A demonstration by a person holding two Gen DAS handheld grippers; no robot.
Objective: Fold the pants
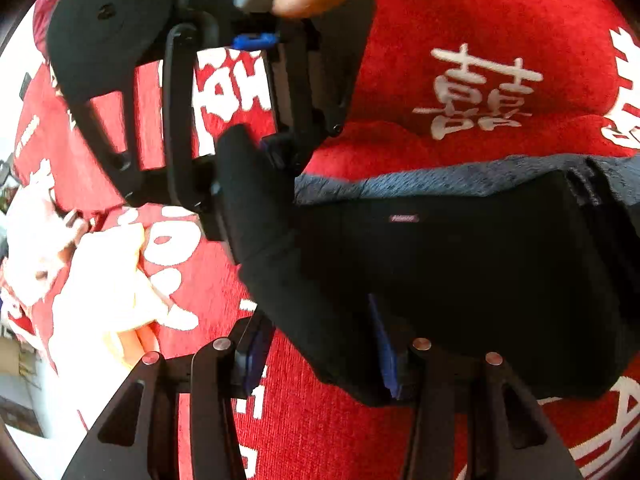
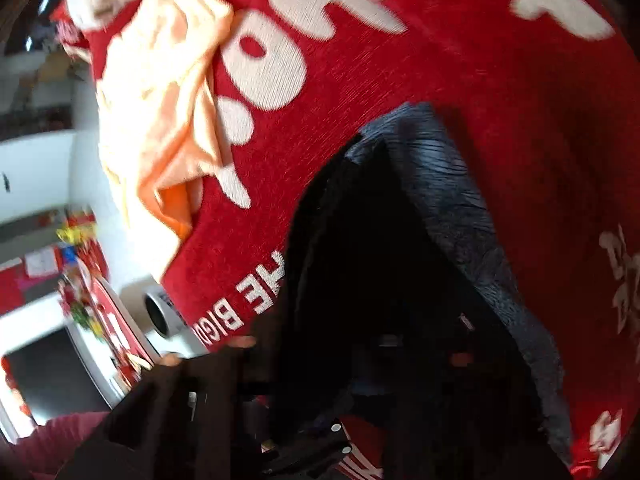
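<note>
The black pants (image 1: 460, 272) lie folded on a red blanket (image 1: 480, 8), with their grey fleece lining (image 1: 440, 182) showing along the far edge. My left gripper (image 1: 320, 354) is open, its blue-padded fingers (image 1: 384, 354) straddling a corner flap of the pants. My right gripper (image 1: 256, 168) shows in the left wrist view, shut on a black pants corner that it lifts. In the right wrist view the black pants (image 2: 380, 280) fill the foreground and hide the right fingers; the grey lining (image 2: 460, 200) shows there too.
An orange and cream garment (image 1: 104, 292) lies crumpled on the blanket to the left, also in the right wrist view (image 2: 160, 100). The blanket carries white characters (image 1: 476, 92). Beyond its edge are a white floor and a metal can (image 2: 160, 312).
</note>
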